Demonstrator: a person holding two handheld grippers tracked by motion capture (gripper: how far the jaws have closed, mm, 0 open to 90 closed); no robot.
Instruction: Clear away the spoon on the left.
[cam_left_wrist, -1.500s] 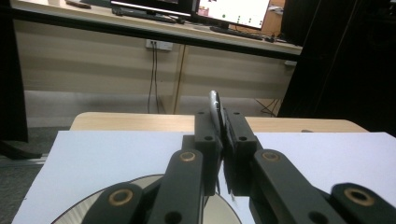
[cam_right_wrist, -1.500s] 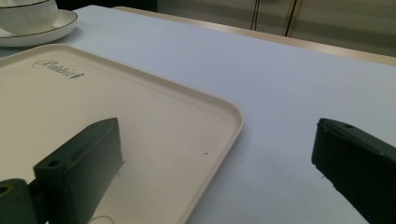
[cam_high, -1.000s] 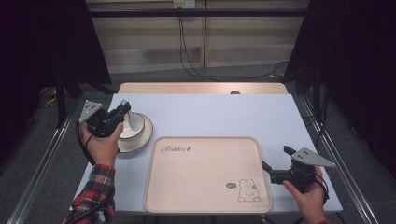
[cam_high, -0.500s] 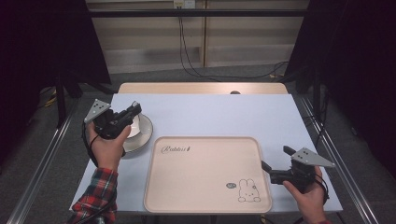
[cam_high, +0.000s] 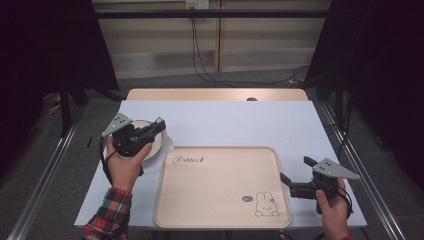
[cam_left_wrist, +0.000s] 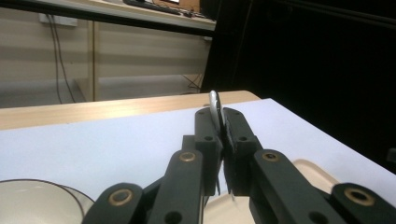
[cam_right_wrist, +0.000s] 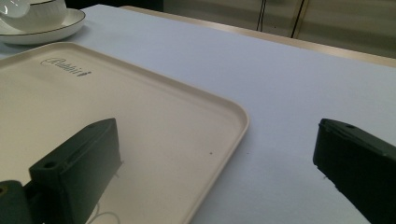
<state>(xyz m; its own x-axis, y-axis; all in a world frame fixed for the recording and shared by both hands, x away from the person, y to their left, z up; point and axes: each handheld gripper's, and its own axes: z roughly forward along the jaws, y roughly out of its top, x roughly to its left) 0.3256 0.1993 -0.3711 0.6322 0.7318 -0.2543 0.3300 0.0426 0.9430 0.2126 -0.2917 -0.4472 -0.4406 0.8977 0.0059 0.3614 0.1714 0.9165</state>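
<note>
Here, at the far left of the high view, hard to read: left hand (cam_high: 124, 167) in a plaid sleeve (cam_high: 107, 216), cut off by the bottom edge, wrapped round the left claw (cam_high: 160, 123) and covering much of the saucer (cam_high: 156, 144) beneath it. Impossible to tell from above what sits between the jaws. Clearer in the left gripper view: jaws pressed nearly together on a thin silvery piece (cam_left_wrist: 215, 103), upright, poking just above the tips; too slim and edge-on to name, its lower part hidden by the jaws. Down in that view's left corner, cut off by the frame, a white cup (cam_left_wrist: 28, 200) with a dark rim line.

Further right, lying flat on the pale table (cam_high: 235, 122), a cream tray (cam_high: 220, 190) just beside the saucer, bare but for script lettering (cam_high: 189, 160) near its far left corner and a small rabbit drawing (cam_high: 266, 204) near its near right corner. Behind the table, a wooden strip (cam_high: 215, 94) and dark cables (cam_high: 200, 60) trailing across the floor.

At the right, held by the right hand (cam_high: 332, 207), partly cut off at the bottom, the right claw (cam_high: 296, 169): jaws spread wide, gripping nothing, low by the tray's right edge. From the right gripper view, one jaw over the tray, the other over bare table.
</note>
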